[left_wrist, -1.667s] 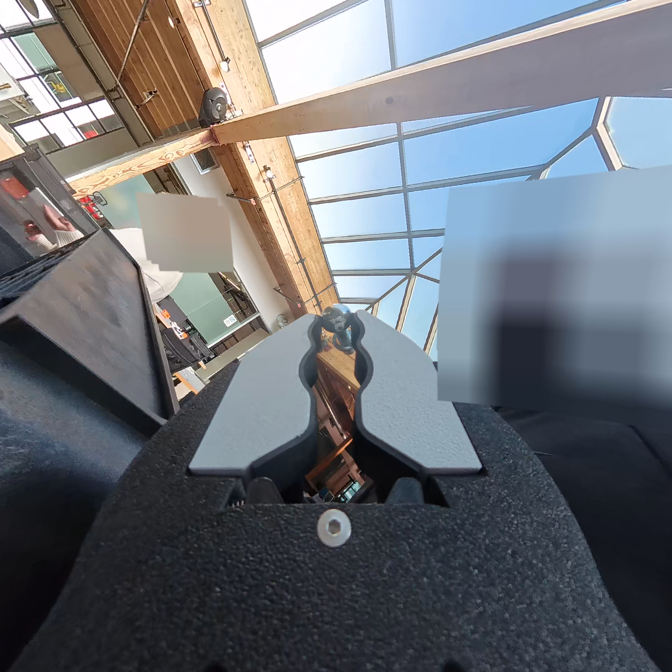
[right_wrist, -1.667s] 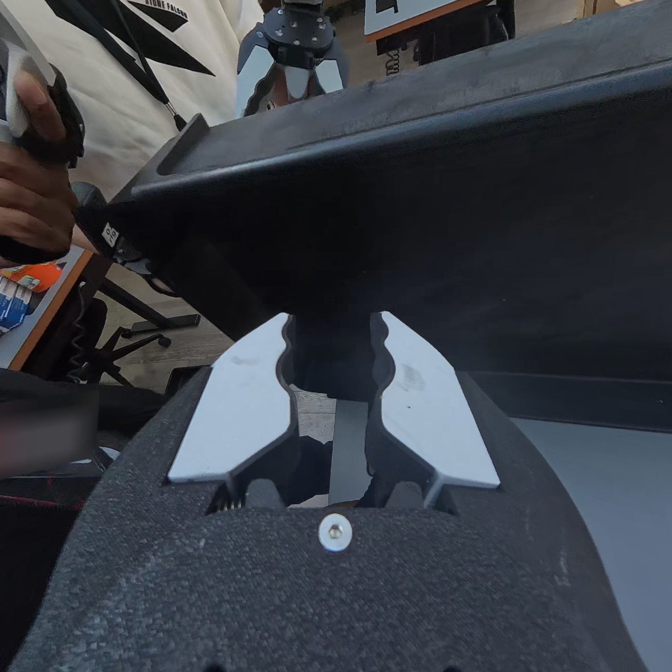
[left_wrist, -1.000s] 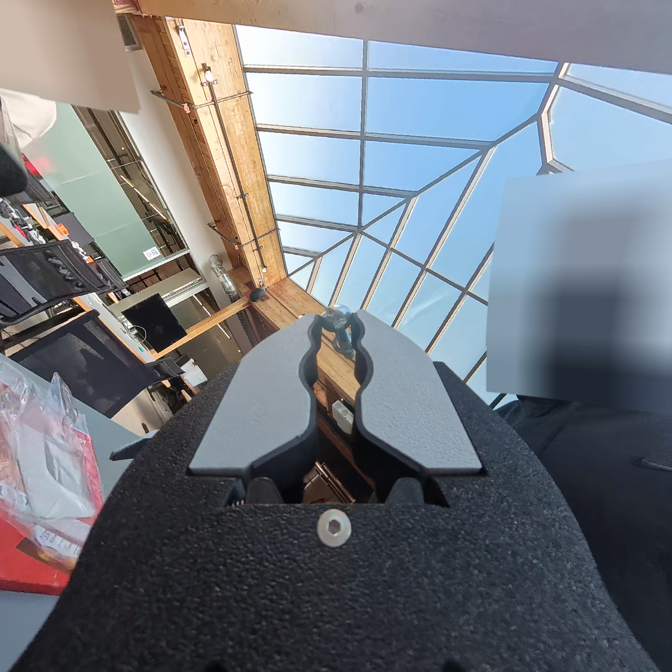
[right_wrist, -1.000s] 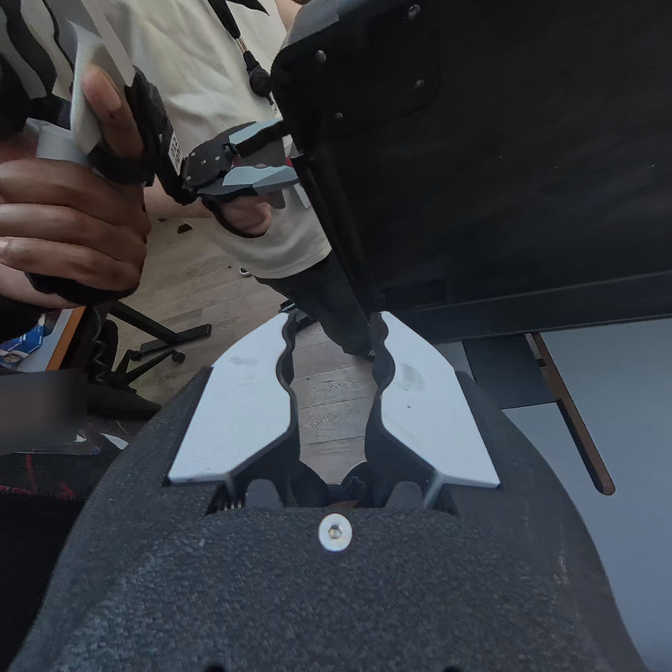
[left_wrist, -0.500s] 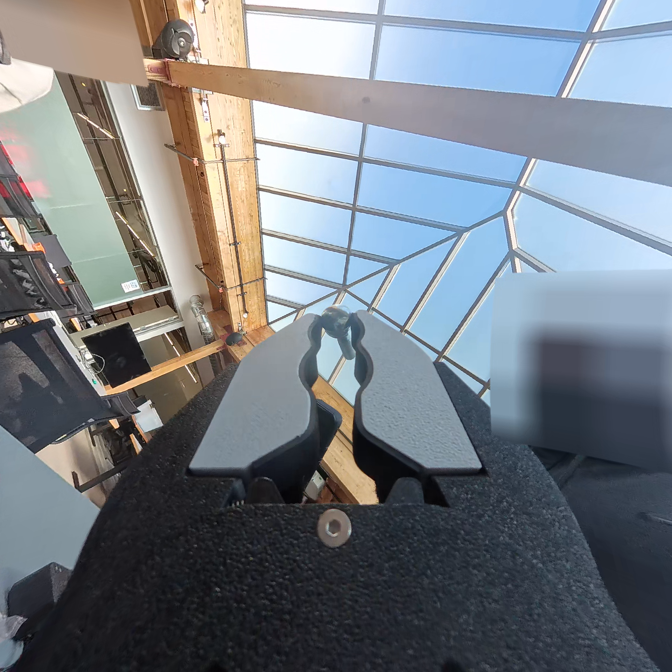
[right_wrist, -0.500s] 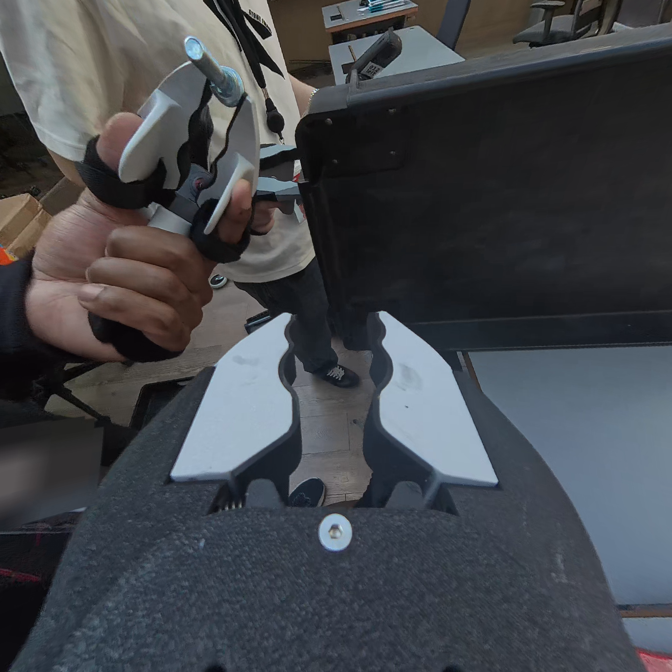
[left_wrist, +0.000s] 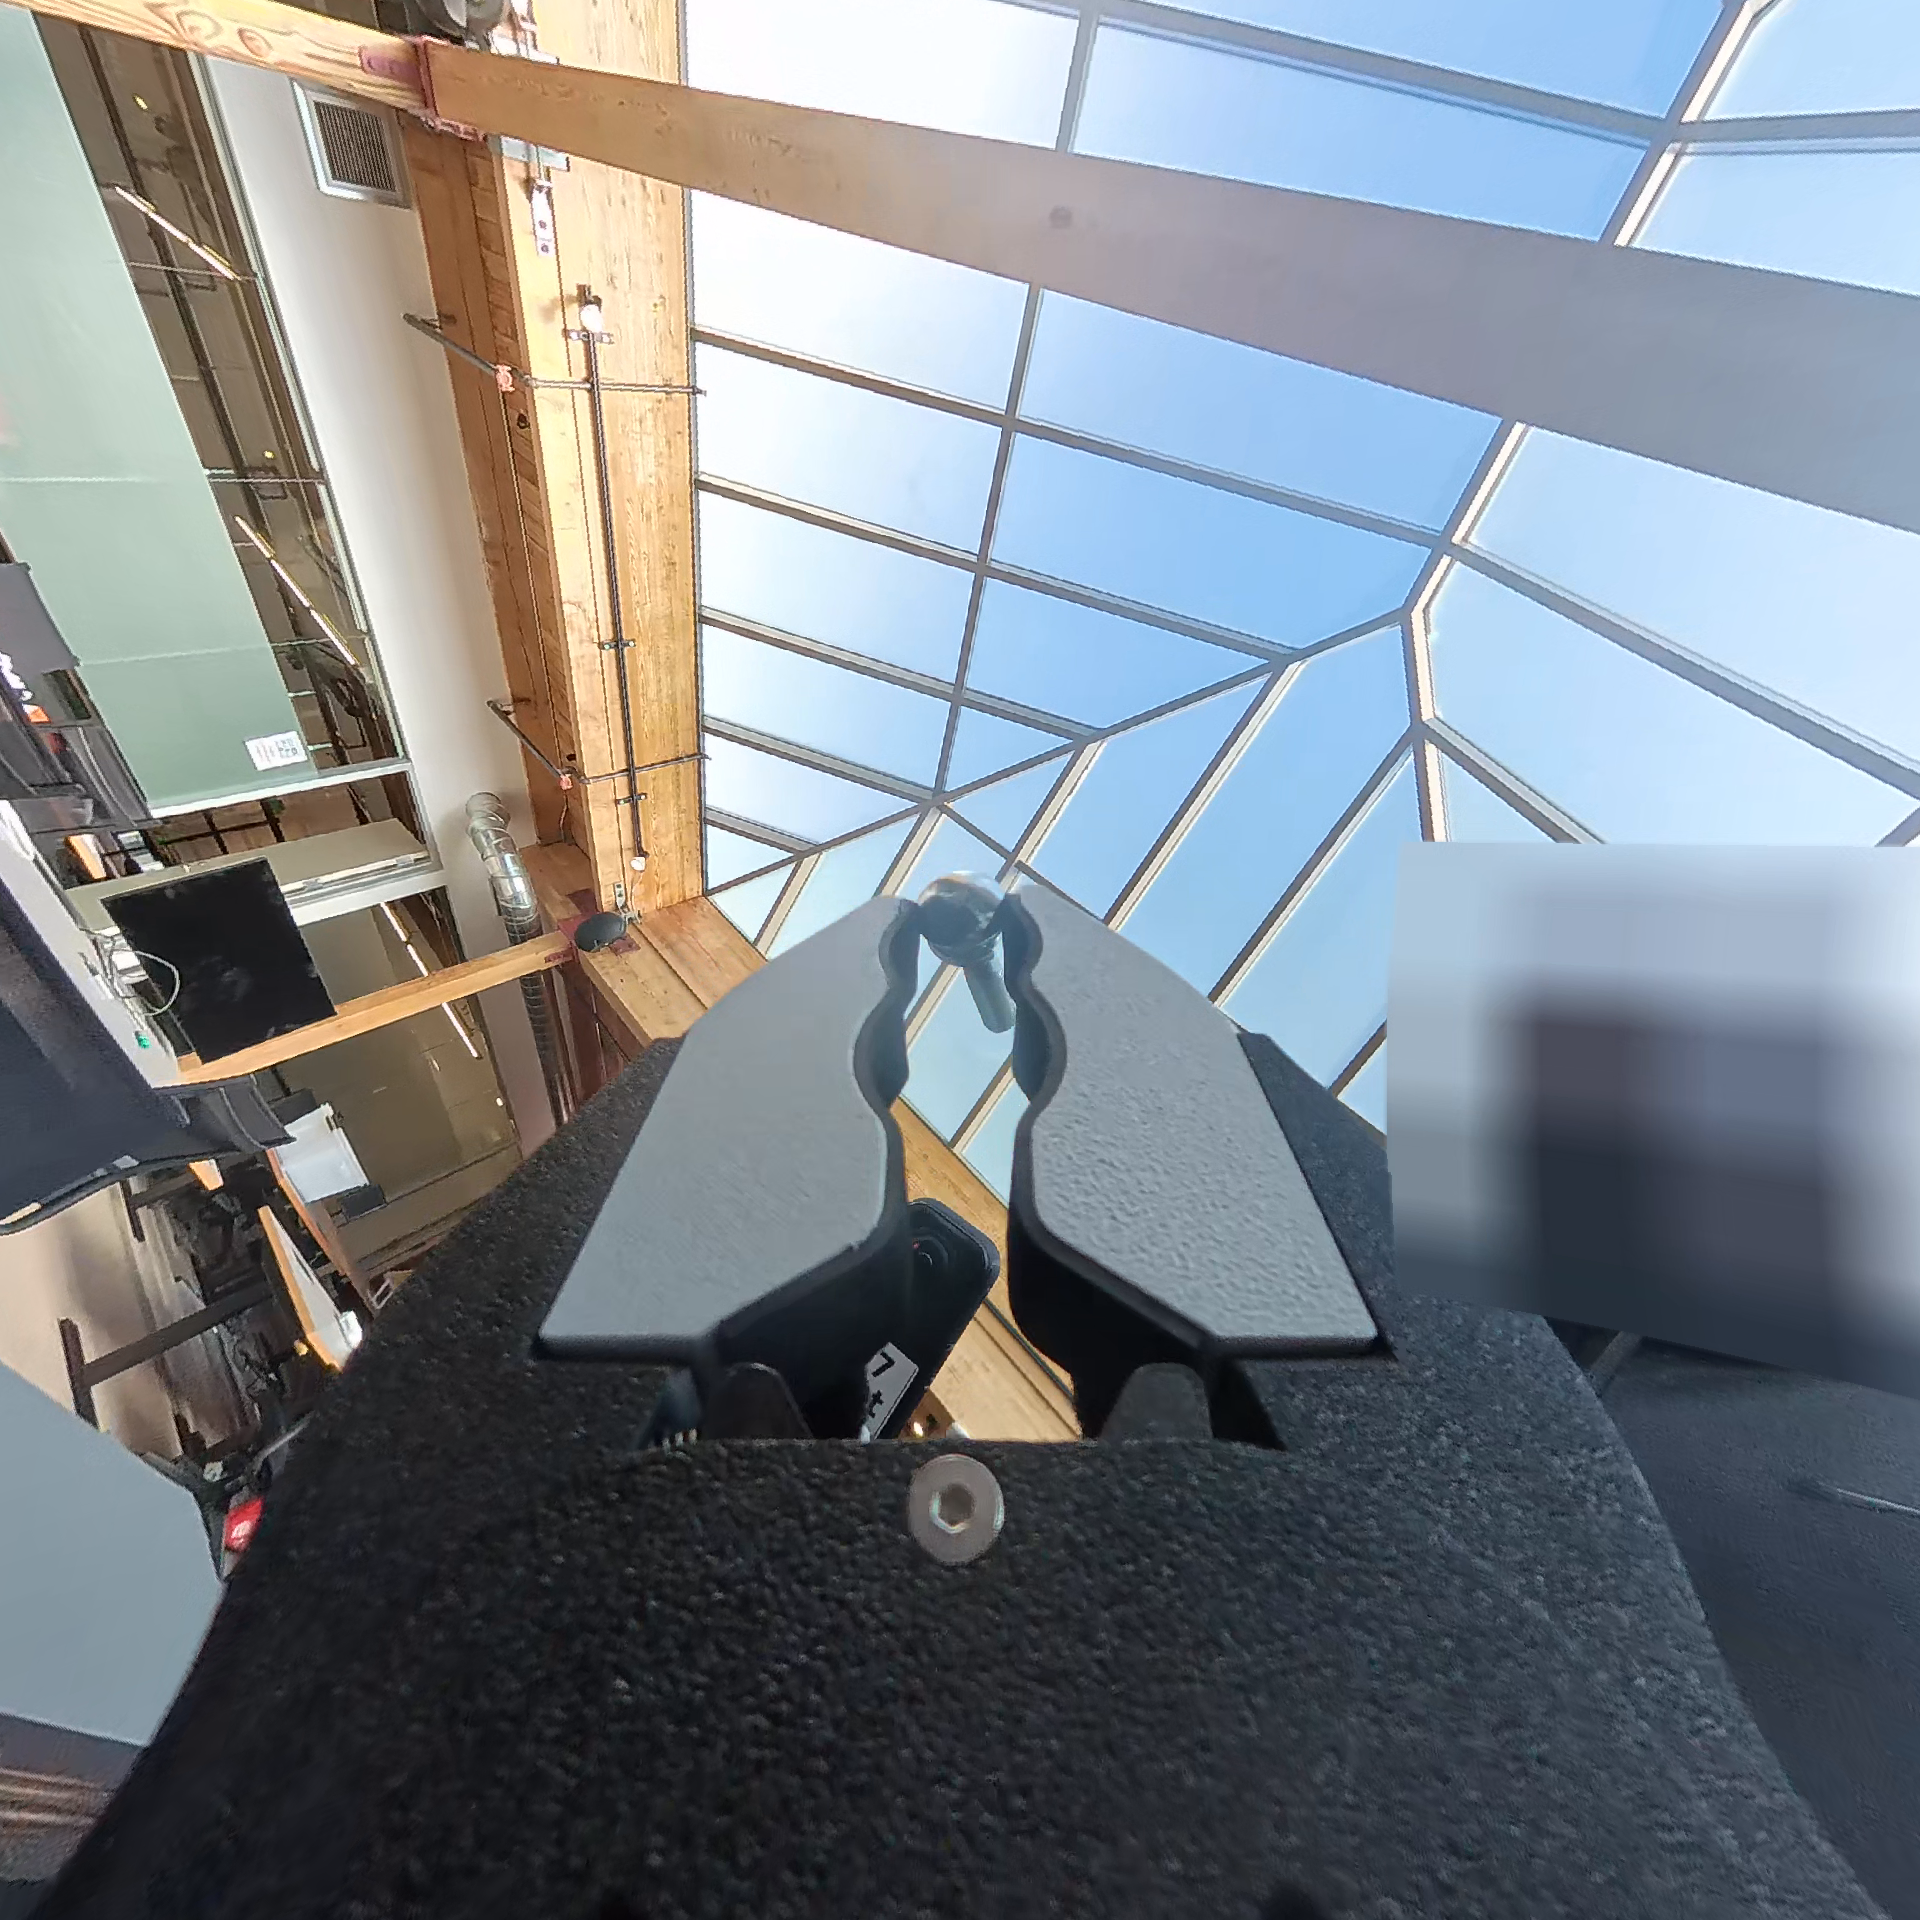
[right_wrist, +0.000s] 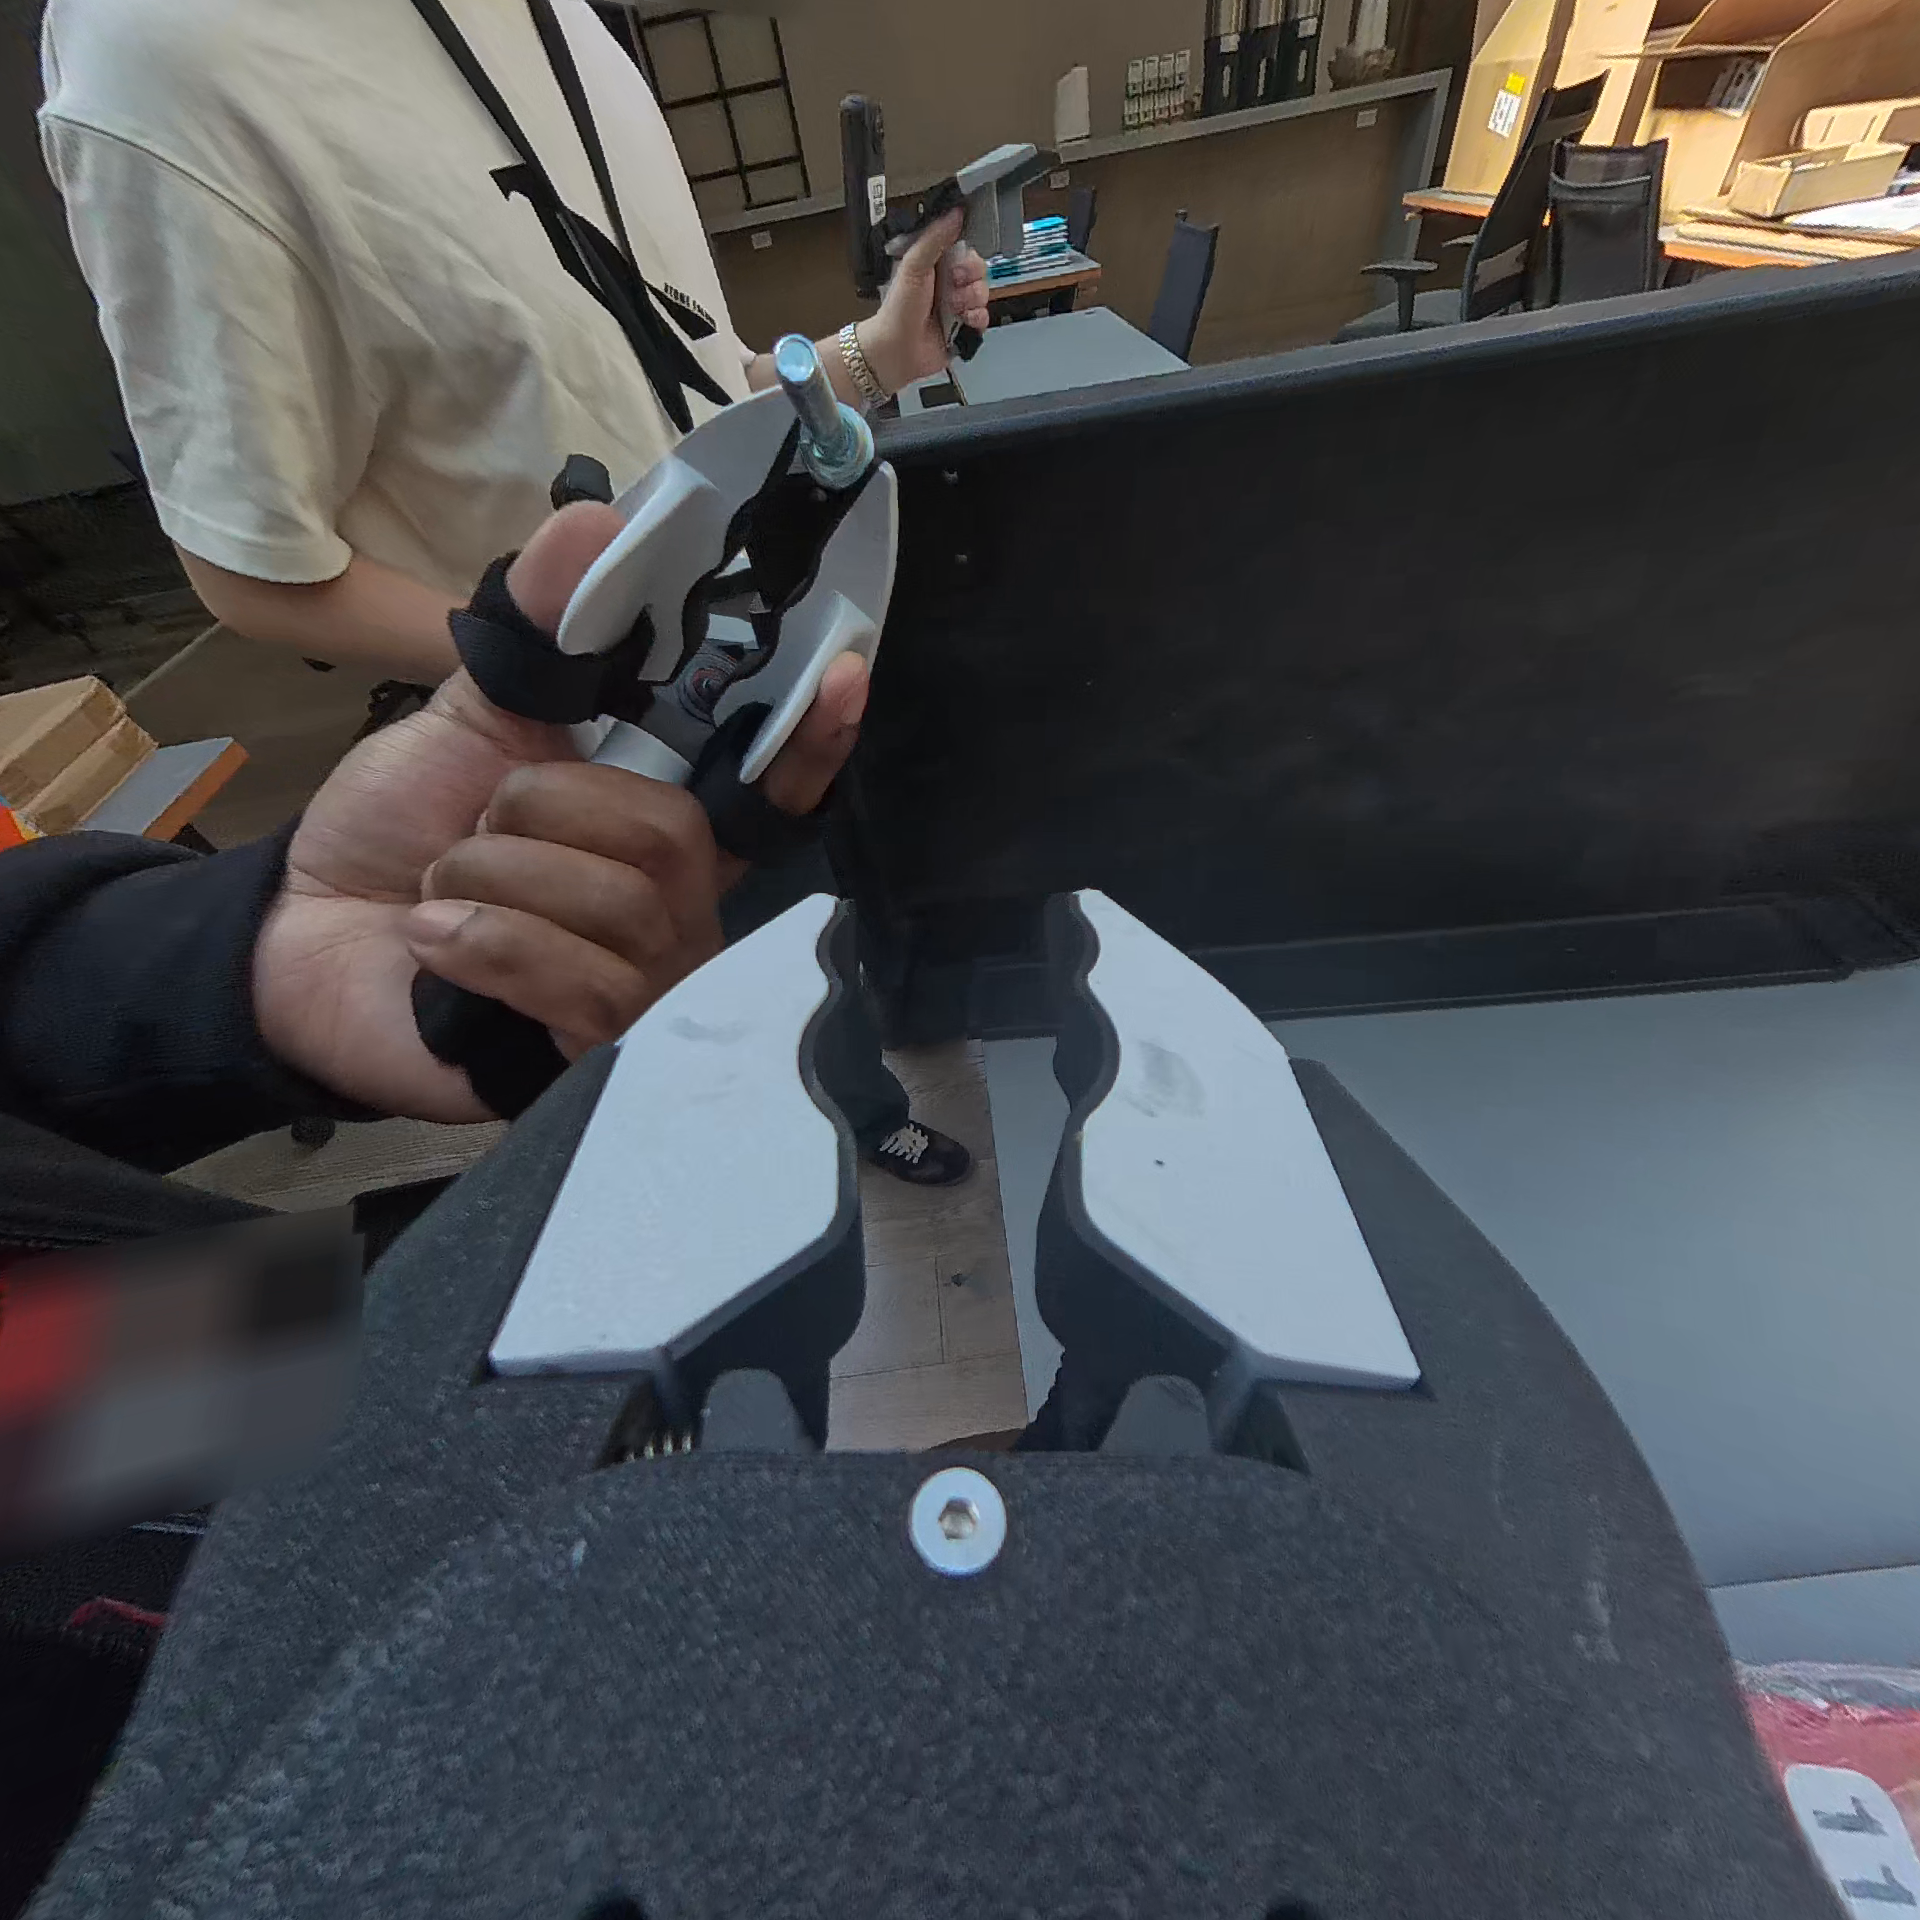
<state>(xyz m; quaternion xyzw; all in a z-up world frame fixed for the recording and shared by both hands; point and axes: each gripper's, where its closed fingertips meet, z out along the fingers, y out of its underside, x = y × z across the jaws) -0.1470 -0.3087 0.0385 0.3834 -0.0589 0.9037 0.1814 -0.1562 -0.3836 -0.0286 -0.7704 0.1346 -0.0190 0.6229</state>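
My left gripper (left_wrist: 958, 920) points up at the glass roof and is shut on a silver bolt (left_wrist: 971, 951), pinched at its tips by the head end. In the right wrist view a hand (right_wrist: 499, 894) holds this left gripper (right_wrist: 831, 457) upright, and the bolt (right_wrist: 808, 395) sticks up out of its tips beside the top left corner of a large black panel (right_wrist: 1403, 644). My right gripper (right_wrist: 956, 914) is open and empty. Its tips are at the panel's lower left corner; I cannot tell if they touch it.
The panel stands upright at the edge of a grey table (right_wrist: 1610, 1195). A person in a cream T-shirt (right_wrist: 343, 270) stands behind it and holds another gripper (right_wrist: 982, 203). A red packet (right_wrist: 1860, 1756) lies at the lower right. Office chairs (right_wrist: 1590, 208) and desks stand at the back. The tips of one gripper are about 10 centimeters away from the tips of the other.
The black panel went from tilted close over my right gripper to upright and farther off. My left gripper, still shut on the bolt, rose beside the panel's top left corner.
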